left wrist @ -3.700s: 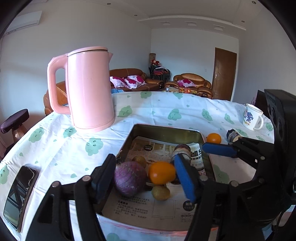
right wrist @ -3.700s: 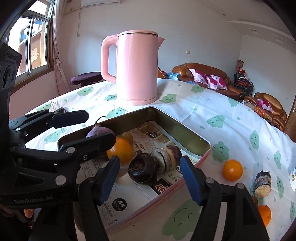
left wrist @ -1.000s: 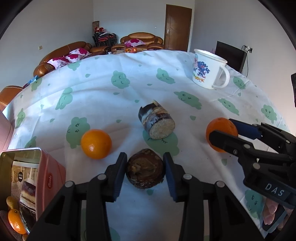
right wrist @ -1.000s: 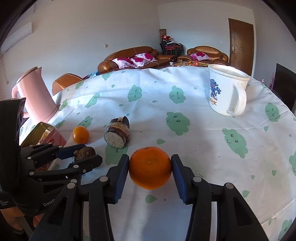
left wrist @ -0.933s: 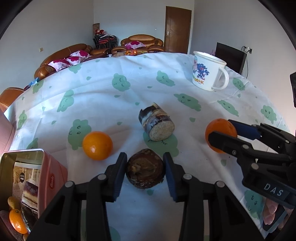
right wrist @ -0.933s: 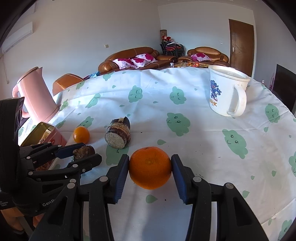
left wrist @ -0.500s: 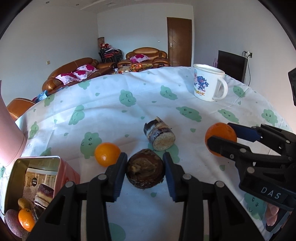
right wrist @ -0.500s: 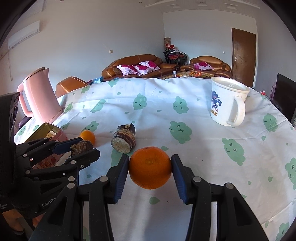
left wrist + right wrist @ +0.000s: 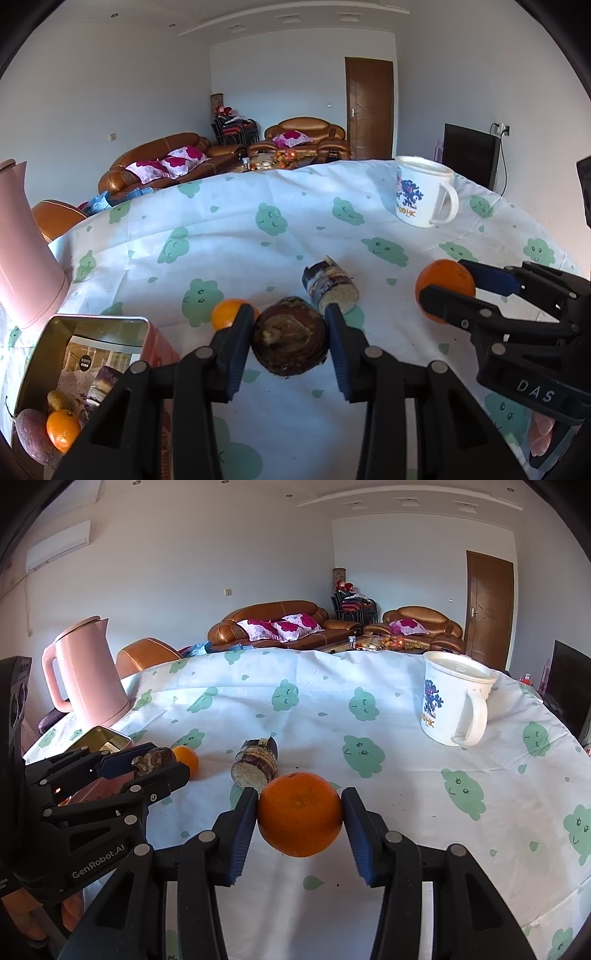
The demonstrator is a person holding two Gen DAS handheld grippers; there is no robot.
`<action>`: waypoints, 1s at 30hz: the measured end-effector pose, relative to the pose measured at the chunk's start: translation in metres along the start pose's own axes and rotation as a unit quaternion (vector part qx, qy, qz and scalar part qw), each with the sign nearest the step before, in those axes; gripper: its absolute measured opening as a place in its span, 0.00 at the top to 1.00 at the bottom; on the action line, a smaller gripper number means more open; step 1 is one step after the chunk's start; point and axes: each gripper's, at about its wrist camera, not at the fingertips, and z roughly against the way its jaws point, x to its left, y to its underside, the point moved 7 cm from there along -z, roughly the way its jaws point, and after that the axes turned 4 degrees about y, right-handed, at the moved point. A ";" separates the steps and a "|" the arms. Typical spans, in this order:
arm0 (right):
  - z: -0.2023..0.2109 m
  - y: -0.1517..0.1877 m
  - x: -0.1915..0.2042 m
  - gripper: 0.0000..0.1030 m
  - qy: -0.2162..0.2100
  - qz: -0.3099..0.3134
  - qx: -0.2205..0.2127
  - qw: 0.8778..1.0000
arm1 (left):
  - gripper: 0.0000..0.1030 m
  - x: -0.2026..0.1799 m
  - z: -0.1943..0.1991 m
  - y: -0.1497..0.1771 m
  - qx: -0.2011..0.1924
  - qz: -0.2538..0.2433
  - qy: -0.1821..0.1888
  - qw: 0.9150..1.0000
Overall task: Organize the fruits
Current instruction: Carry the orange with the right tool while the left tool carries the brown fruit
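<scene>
My left gripper (image 9: 290,343) is shut on a dark brown round fruit (image 9: 290,341) and holds it above the tablecloth. The same gripper (image 9: 157,762) shows at the left of the right wrist view with the dark fruit (image 9: 153,760) in it. My right gripper (image 9: 299,816) is shut on a large orange (image 9: 299,814), also lifted; the left wrist view has that orange (image 9: 445,286) at the right. A small orange (image 9: 229,312) and a cut dark piece with a pale face (image 9: 330,286) lie on the cloth. The open tin (image 9: 92,320) at lower left holds several fruits.
A white printed mug (image 9: 454,705) stands at the right back of the table. A pink kettle (image 9: 88,679) stands at the left behind the tin (image 9: 105,738). The white cloth with green cloud prints (image 9: 369,716) covers the round table; sofas are beyond it.
Both grippers have risen and tilted up with their fruits still held. The left view now shows more of the tin and the kettle's edge.
</scene>
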 end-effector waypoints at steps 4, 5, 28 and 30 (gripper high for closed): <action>0.002 -0.001 0.001 0.53 0.001 0.002 -0.007 1.000 | 0.60 0.001 0.006 -0.002 -0.014 -0.001 -0.006 1.000; 0.003 -0.001 0.001 0.53 0.001 0.003 -0.008 1.000 | 0.60 0.001 0.007 -0.002 -0.017 -0.001 -0.008 1.000; 0.018 -0.005 0.008 0.53 0.001 0.020 -0.048 0.999 | 0.60 0.005 0.030 -0.004 -0.068 0.002 -0.029 0.997; 0.020 -0.005 0.008 0.53 0.001 0.021 -0.052 0.998 | 0.60 0.005 0.032 -0.004 -0.072 0.002 -0.031 0.997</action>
